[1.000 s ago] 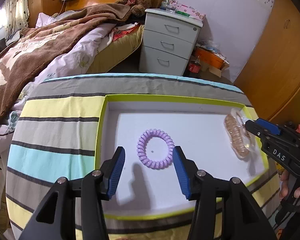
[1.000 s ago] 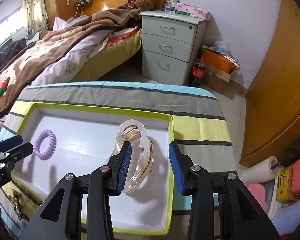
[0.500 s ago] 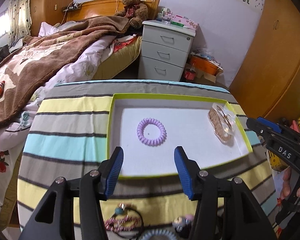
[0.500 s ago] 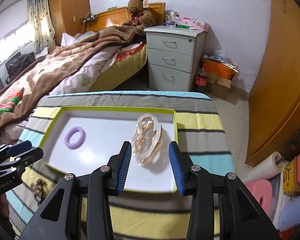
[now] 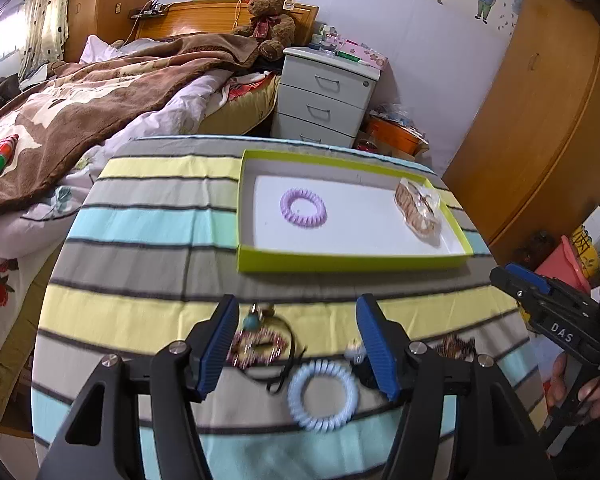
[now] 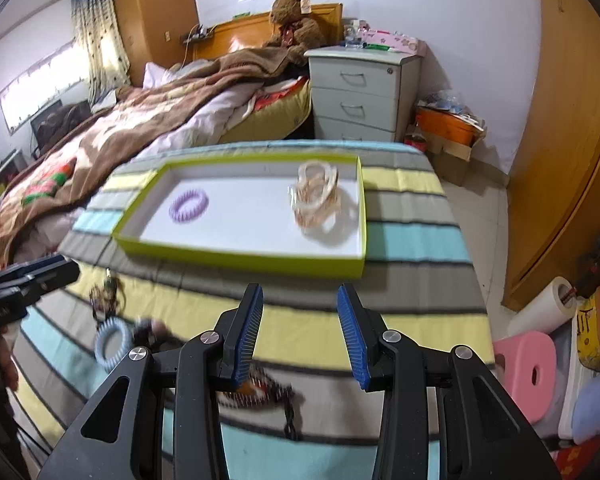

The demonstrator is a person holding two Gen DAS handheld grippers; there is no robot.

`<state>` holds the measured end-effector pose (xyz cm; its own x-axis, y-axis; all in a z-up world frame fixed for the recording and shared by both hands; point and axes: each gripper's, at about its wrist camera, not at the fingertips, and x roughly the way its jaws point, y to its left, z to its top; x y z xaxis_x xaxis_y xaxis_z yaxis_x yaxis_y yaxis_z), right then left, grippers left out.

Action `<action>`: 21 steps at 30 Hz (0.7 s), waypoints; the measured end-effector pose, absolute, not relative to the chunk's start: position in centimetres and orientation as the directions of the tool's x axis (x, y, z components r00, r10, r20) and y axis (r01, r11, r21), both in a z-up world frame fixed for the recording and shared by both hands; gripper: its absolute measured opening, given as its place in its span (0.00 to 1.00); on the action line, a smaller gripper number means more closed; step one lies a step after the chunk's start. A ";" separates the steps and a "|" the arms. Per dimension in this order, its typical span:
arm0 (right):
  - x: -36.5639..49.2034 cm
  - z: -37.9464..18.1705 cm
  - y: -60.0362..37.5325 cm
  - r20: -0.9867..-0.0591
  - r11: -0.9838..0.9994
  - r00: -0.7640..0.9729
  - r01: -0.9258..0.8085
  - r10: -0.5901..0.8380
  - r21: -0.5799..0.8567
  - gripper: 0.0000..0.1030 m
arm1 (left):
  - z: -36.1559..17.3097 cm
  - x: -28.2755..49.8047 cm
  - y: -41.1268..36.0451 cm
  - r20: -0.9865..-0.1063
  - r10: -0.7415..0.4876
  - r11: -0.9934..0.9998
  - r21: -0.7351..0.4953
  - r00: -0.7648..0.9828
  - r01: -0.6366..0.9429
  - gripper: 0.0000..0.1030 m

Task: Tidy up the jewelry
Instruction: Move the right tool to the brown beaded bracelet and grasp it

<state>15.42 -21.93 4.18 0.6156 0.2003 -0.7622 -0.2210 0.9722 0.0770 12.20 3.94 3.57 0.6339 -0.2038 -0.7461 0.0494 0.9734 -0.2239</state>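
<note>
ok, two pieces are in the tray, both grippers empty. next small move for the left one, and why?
Probably lower the left gripper onto the pale blue coil hair tie. Its jaws have just been opening with nothing between them, that tie lies loose on the striped cloth just below its fingers, and the green tray has space.

bench (image 5: 148,220): covered by striped cloth | far side: lime-green tray (image 5: 340,262) lay flat | near edge: pale blue coil hair tie (image 5: 323,396), beaded pink clip (image 5: 256,346) with black cord, dark patterned clip (image 5: 458,346) lay loose together
</note>
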 end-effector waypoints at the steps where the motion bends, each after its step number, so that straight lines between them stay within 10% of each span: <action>1: 15.2 3.8 -22.0 -0.766 0.972 0.611 -0.220 0.200 0.078 0.39 | 3.4 11.8 4.1 -0.747 -0.204 0.973 -0.227 0.633 0.046 0.61; 21: 12.4 -1.0 -20.9 -0.837 0.946 0.502 -0.318 0.218 0.056 0.49 | 0.7 7.5 6.6 -0.760 -0.239 0.955 -0.297 0.605 0.005 0.61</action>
<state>12.43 -20.89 -0.97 0.5020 0.2182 -0.8369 -0.3178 0.9465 0.0561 7.53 6.63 0.71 0.6048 -0.2394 -0.7596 0.0046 0.9548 -0.2973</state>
